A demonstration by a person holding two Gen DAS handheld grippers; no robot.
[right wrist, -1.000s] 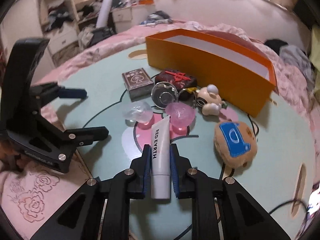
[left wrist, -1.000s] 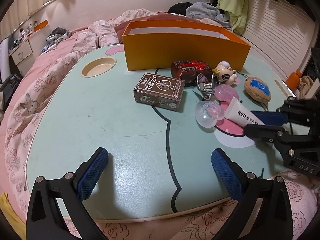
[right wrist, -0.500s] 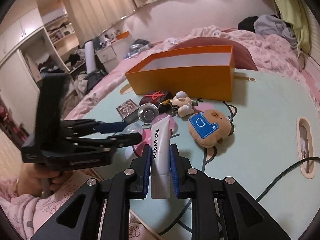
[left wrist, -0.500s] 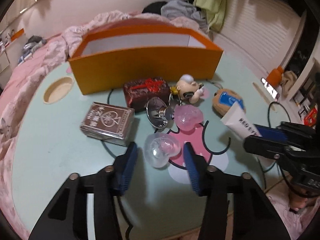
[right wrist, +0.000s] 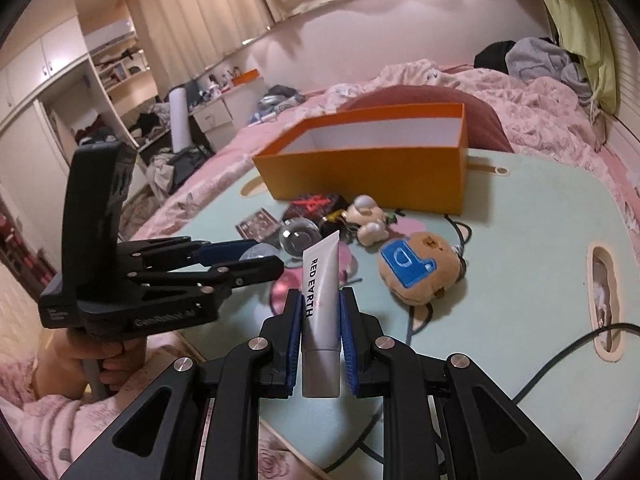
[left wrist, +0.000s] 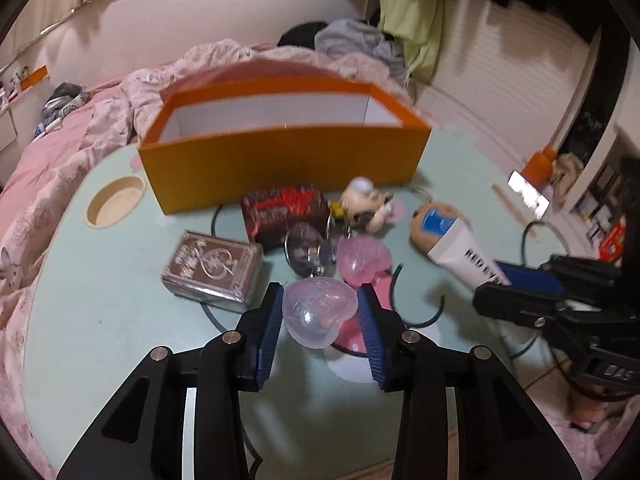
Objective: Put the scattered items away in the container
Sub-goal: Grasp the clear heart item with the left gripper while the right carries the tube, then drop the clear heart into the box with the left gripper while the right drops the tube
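Left gripper point(left wrist: 318, 312) is closing its blue pads around the clear heart-shaped plastic case point(left wrist: 319, 311), centre frame. Right gripper point(right wrist: 320, 336) is clamped on the white squeeze tube point(right wrist: 321, 312), long axis pointing up-frame toward the orange cardboard box point(right wrist: 372, 168). Pick-up step; next, I'd say, carry both over the rim.

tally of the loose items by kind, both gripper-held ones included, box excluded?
Heart-shaped cases: 2, clear heart in the closing left gripper, pink heart
Tubes: 1, white tube in the right gripper
Plush toys: 2, brown plush, small figure
Boxes/packs: 2, card pack, dark red box
Round compact: 1
Total: 8
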